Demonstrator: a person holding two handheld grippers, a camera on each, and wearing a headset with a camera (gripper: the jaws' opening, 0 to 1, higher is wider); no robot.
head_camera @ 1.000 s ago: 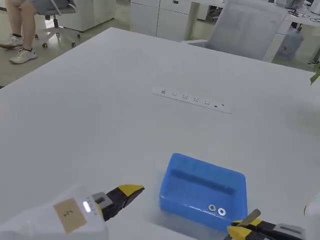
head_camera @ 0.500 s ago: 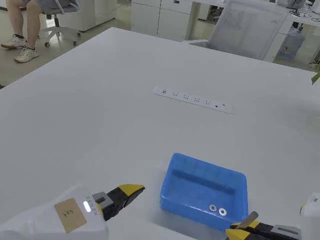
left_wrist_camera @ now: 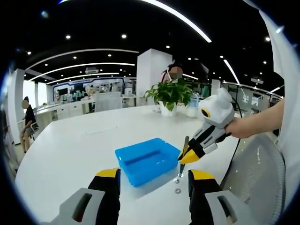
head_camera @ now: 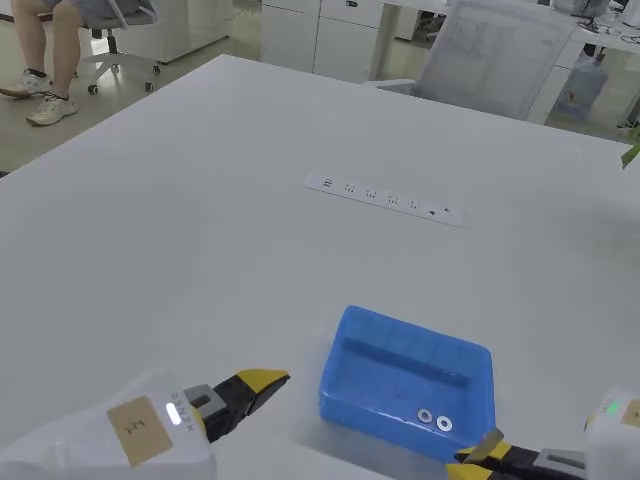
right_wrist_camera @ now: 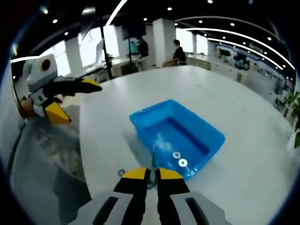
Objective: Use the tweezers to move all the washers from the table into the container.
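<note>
Two washers (head_camera: 424, 415) lie side by side inside the blue container (head_camera: 400, 352), near its wall on the right hand-held gripper's side. The right gripper view shows them again (right_wrist_camera: 176, 154) on the container's floor. Two loose washers (left_wrist_camera: 177, 180) rest on the white worktop (head_camera: 200, 230), just outside the container towards the near edge. The tweezers (right_wrist_camera: 153, 159) are pinched between the closed jaws of the right hand-held gripper (right_wrist_camera: 153, 174), and their tips point down close to the loose washers. The left hand-held gripper (head_camera: 262, 381) hovers just beside the container's other side with its jaws spread wide apart and holding nothing. Further across the worktop, well apart from the container, lies a white power strip (head_camera: 385, 198).
</note>
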